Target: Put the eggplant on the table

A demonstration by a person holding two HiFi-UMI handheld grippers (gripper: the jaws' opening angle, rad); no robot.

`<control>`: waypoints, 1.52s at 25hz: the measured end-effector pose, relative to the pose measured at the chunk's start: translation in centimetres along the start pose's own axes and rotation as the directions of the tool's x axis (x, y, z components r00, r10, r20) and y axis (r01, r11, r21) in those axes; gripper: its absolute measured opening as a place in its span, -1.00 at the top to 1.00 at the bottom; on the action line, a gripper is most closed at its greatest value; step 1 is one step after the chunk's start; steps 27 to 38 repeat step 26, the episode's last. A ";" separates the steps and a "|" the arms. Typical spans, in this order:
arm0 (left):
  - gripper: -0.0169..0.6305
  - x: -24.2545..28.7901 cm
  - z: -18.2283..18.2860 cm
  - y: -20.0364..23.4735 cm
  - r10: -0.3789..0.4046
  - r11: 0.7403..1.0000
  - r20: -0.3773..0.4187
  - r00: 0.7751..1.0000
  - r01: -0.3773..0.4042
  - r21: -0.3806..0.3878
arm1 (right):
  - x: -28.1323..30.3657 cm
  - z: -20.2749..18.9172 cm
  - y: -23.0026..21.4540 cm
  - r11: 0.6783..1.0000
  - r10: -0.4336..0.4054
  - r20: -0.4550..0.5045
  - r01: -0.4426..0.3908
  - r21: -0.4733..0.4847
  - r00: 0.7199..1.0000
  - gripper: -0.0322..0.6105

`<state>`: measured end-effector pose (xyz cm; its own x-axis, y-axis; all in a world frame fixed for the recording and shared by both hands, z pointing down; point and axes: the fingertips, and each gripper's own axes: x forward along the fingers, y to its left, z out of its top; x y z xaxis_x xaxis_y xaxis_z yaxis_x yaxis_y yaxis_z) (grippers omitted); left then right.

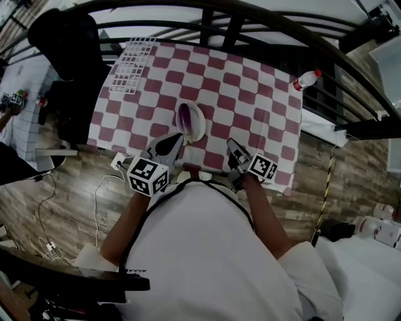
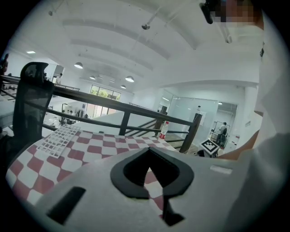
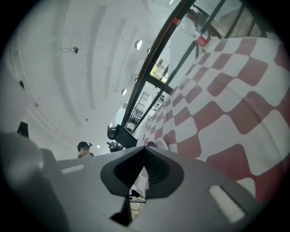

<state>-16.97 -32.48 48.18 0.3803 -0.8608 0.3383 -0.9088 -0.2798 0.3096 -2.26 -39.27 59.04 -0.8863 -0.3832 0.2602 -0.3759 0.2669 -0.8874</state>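
A purple eggplant (image 1: 185, 117) lies in a white plate (image 1: 198, 128) on the red-and-white checked table (image 1: 250, 100), toward its near edge. My left gripper (image 1: 175, 140) is just short of the plate's near-left rim; its jaws meet with nothing between them (image 2: 147, 150). My right gripper (image 1: 231, 146) is to the right of the plate, over the table's near edge and apart from it, shut and empty (image 3: 145, 147). In the right gripper view the plate (image 3: 156, 145) peeks out small just past the jaw tips.
A white wire rack (image 1: 133, 63) lies at the table's far left corner. A plastic bottle with a red cap (image 1: 307, 79) stands at the far right edge. A black chair (image 1: 62, 44) stands to the left, and dark railings (image 1: 219, 19) run behind the table.
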 end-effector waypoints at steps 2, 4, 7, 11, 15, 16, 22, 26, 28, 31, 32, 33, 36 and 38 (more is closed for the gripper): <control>0.93 0.5 0.3 -0.5 -0.021 1.000 0.002 1.000 0.021 0.008 | -1.3 0.5 1.5 0.999 0.023 0.025 -0.022 -0.043 0.999 0.88; 0.93 0.9 0.6 -0.9 -0.039 0.999 0.003 0.999 0.039 0.014 | -2.4 0.9 2.8 0.995 0.039 0.039 -0.036 -0.089 0.998 0.88; 0.93 1.2 1.1 -1.5 -0.064 0.998 0.009 0.998 0.064 0.023 | -3.9 1.5 4.6 0.987 0.051 0.070 -0.039 -0.159 0.996 0.88; 0.93 1.4 1.7 -2.1 -0.084 0.996 0.014 0.996 0.083 0.039 | -5.4 2.5 7.5 0.955 0.058 0.103 -0.025 -0.296 0.993 0.88; 0.93 1.5 2.1 -2.4 -0.089 0.995 0.017 0.996 0.089 0.042 | -6.2 3.1 9.7 0.915 0.058 0.107 -0.010 -0.404 0.993 0.88; 0.93 1.4 2.0 -2.4 -0.088 0.995 0.017 0.996 0.088 0.040 | -6.3 3.2 10.0 0.906 0.054 0.111 -0.002 -0.423 0.992 0.88; 0.93 0.9 1.6 -2.0 -0.073 0.997 0.016 0.997 0.072 0.033 | -6.6 3.5 11.1 0.852 0.029 0.122 0.039 -0.522 0.992 0.88; 0.93 1.0 1.2 -1.5 -0.062 0.998 0.009 0.998 0.061 0.027 | -5.8 3.1 11.3 0.814 0.014 0.096 0.044 -0.579 0.995 0.88; 0.93 1.0 1.2 -1.5 -0.062 0.998 0.009 0.998 0.061 0.027 | -5.8 3.1 11.3 0.814 0.014 0.096 0.044 -0.579 0.995 0.88; 0.93 1.0 1.2 -1.5 -0.062 0.998 0.009 0.998 0.061 0.027 | -5.8 3.1 11.3 0.814 0.014 0.096 0.044 -0.579 0.995 0.88; 0.93 1.0 1.2 -1.5 -0.062 0.998 0.009 0.998 0.061 0.027 | -5.8 3.1 11.3 0.814 0.014 0.096 0.044 -0.579 0.995 0.88; 0.93 1.0 1.2 -1.5 -0.062 0.998 0.009 0.998 0.061 0.027 | -5.8 3.1 11.3 0.814 0.014 0.096 0.044 -0.579 0.995 0.88; 0.93 1.0 1.2 -1.5 -0.062 0.998 0.009 0.998 0.061 0.027 | -5.8 3.1 11.3 0.814 0.014 0.096 0.044 -0.579 0.995 0.88; 0.93 1.0 1.2 -1.5 -0.062 0.998 0.009 0.998 0.061 0.027 | -5.8 3.1 11.3 0.814 0.014 0.096 0.044 -0.579 0.995 0.88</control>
